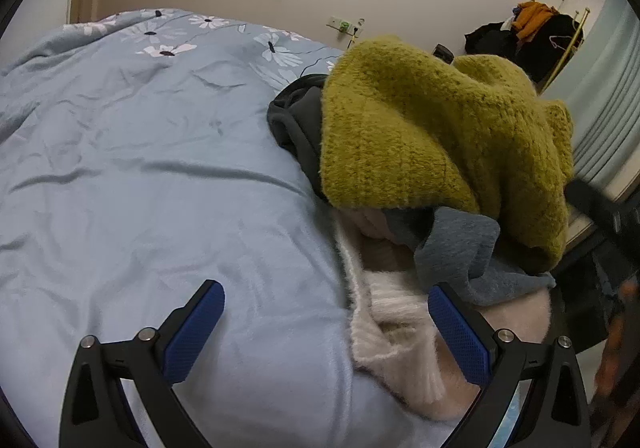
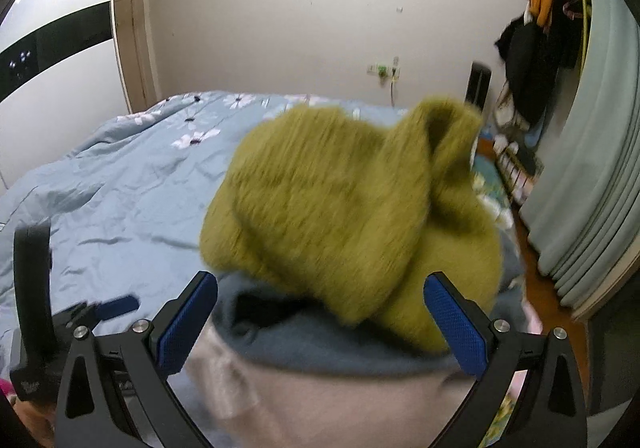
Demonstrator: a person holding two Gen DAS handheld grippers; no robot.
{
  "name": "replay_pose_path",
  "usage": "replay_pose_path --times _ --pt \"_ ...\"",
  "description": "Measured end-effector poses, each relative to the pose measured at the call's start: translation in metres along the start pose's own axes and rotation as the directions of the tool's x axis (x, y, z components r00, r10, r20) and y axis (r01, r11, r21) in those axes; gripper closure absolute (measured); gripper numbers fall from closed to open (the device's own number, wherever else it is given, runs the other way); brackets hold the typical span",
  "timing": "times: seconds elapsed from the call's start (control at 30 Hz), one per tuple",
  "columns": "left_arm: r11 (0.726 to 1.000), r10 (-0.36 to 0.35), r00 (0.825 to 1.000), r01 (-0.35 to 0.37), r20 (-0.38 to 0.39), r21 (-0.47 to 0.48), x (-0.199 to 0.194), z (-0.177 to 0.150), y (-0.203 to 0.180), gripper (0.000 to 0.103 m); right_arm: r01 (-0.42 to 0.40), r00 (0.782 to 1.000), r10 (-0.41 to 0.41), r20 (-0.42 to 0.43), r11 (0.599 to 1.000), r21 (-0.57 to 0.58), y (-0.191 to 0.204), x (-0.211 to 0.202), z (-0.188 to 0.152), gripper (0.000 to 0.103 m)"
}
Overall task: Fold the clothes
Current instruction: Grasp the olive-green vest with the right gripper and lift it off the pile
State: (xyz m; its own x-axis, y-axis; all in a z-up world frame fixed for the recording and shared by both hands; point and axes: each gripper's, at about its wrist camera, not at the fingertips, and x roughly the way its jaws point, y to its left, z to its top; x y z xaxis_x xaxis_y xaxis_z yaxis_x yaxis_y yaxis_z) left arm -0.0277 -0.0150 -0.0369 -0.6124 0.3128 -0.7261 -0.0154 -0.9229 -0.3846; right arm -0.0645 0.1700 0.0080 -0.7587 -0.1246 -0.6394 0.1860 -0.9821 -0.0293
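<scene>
A heap of clothes lies on the right side of the bed. On top is a fuzzy olive-green sweater (image 1: 432, 128) (image 2: 352, 216). Under it lie a blue-grey garment (image 1: 464, 248) (image 2: 320, 340), a dark grey one (image 1: 300, 120) and a pale pink-white fluffy knit (image 1: 396, 332) (image 2: 312, 404). My left gripper (image 1: 326, 332) is open just above the bed, its right finger over the pale knit. My right gripper (image 2: 320, 322) is open at the near edge of the heap, holding nothing. The green sweater looks blurred in the right wrist view.
The bed has a light blue quilt (image 1: 140, 176) (image 2: 120, 200) with white flowers, wide and flat to the left of the heap. A rack of hanging clothes (image 1: 532, 32) (image 2: 540, 60) stands at the back right by a curtain (image 2: 600, 188). The left gripper (image 2: 116, 306) shows at lower left.
</scene>
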Motion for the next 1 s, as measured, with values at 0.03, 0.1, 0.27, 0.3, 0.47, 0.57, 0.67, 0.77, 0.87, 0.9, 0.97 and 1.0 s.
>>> replay_pose_path --times 0.03,0.1,0.27,0.3,0.47,0.57,0.67,0.77,0.87,0.9,0.97,1.0 --pt "1.000 -0.003 1.000 0.003 0.001 0.000 -0.001 0.000 0.002 0.000 0.003 1.000 -0.004 0.008 1.000 0.024 -0.008 0.003 0.007 0.000" --pt "1.000 -0.011 1.000 0.011 0.013 -0.002 -0.006 0.001 0.005 0.000 0.000 1.000 0.000 0.000 0.995 0.101 -0.026 0.012 0.017 0.003" --pt "1.000 -0.021 0.999 0.022 0.037 -0.013 -0.015 0.004 0.014 0.000 -0.022 0.999 0.033 -0.041 0.971 0.239 -0.064 0.039 0.029 0.033" --pt "1.000 -0.024 0.999 0.025 0.038 -0.015 -0.015 0.004 0.015 0.000 -0.029 0.998 0.043 -0.049 0.968 0.250 -0.067 0.043 0.029 0.039" --pt "0.999 -0.035 0.999 0.036 0.037 -0.036 -0.017 0.005 0.023 0.000 -0.139 0.987 0.155 -0.040 0.951 0.275 -0.066 0.040 0.043 0.089" --pt "0.997 -0.043 0.998 0.046 0.051 -0.064 -0.023 0.007 0.034 0.000 -0.205 0.976 0.218 -0.021 0.941 0.270 -0.061 0.033 0.054 0.095" --pt "0.993 -0.043 0.996 0.051 0.078 -0.110 -0.034 0.009 0.050 0.000 -0.270 0.960 0.280 -0.003 0.926 0.264 -0.056 0.025 0.064 0.095" --pt "0.986 -0.032 0.994 0.049 0.109 -0.157 -0.047 0.012 0.068 0.000 -0.367 0.928 0.372 0.022 0.902 0.226 -0.031 0.015 0.088 0.095" --pt "0.976 -0.006 0.987 0.040 0.158 -0.213 -0.068 0.015 0.092 0.000 -0.444 0.895 0.446 0.032 0.879 0.173 0.002 0.012 0.110 0.095" --pt "0.972 0.009 0.984 0.033 0.177 -0.231 -0.076 0.015 0.100 0.000 -0.467 0.883 0.468 0.031 0.872 0.146 0.019 0.012 0.118 0.096" --pt "0.963 0.039 0.976 0.020 0.213 -0.268 -0.092 0.016 0.117 0.000 -0.503 0.864 0.503 0.025 0.859 0.095 0.049 0.009 0.128 0.096" --pt "0.958 0.056 0.972 0.012 0.229 -0.287 -0.100 0.015 0.126 0.000 -0.526 0.850 0.526 0.017 0.848 0.067 0.068 0.009 0.133 0.096"
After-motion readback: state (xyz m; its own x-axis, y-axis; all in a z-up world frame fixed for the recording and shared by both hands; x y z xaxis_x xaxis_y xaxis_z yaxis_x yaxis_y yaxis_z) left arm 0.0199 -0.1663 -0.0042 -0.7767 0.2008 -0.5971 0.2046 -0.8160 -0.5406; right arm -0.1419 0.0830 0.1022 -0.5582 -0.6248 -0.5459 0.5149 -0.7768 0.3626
